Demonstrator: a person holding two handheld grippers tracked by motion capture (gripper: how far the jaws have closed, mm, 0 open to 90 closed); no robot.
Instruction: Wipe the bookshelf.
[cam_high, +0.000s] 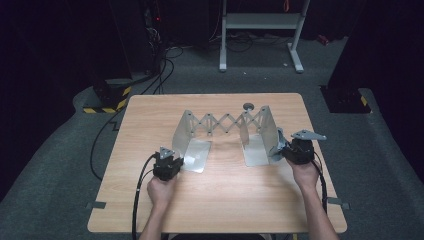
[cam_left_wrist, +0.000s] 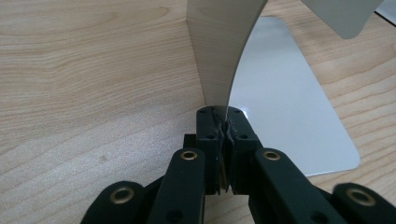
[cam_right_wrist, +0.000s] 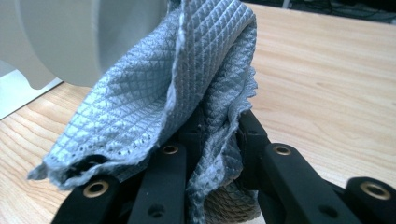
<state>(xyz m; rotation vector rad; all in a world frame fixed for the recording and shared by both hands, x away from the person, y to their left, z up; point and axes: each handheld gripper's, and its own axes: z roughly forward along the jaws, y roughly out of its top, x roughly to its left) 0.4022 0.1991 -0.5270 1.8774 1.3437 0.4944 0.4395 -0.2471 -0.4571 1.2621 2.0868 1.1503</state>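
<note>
- Your left gripper (cam_high: 174, 161) sat at the near-left of the table (cam_high: 150, 130), jaws pressed together on the thin upright edge of the left plate (cam_high: 182, 133) of the metal bookend rack (cam_high: 225, 131)
- In the left gripper view that plate (cam_left_wrist: 223, 46) rose straight up from between the jaw tips of the left gripper (cam_left_wrist: 223, 125), w/ the rack's flat base leaf (cam_left_wrist: 285, 102) lying on the wood to the right of it
- Your right gripper (cam_high: 285, 150) was at the rack's right end, just beside the right plate (cam_high: 270, 131), & it pinched a blue-grey cloth (cam_high: 278, 144)
- In the right gripper view the cloth (cam_right_wrist: 187, 84) was bunched up between the jaws of the right gripper (cam_right_wrist: 210, 140); quilted diamond pattern, folds hanging over both sides; its top touched the rounded corner of the right plate (cam_right_wrist: 70, 37)
- Rack stood mid-table, two upright plates joined at the back by a scissor lattice (cam_high: 226, 122), stretched wide, each plate w/ a flat base leaf (cam_high: 197, 155) on the table
- A small dark knob (cam_high: 248, 106) stood behind the lattice, near the right plate; can't tell if it's part of the rack
- Both your hands were low, near the table's front half, left hand (cam_high: 161, 189) & right hand (cam_high: 305, 172) each behind its gripper, cables trailing back toward you
</note>
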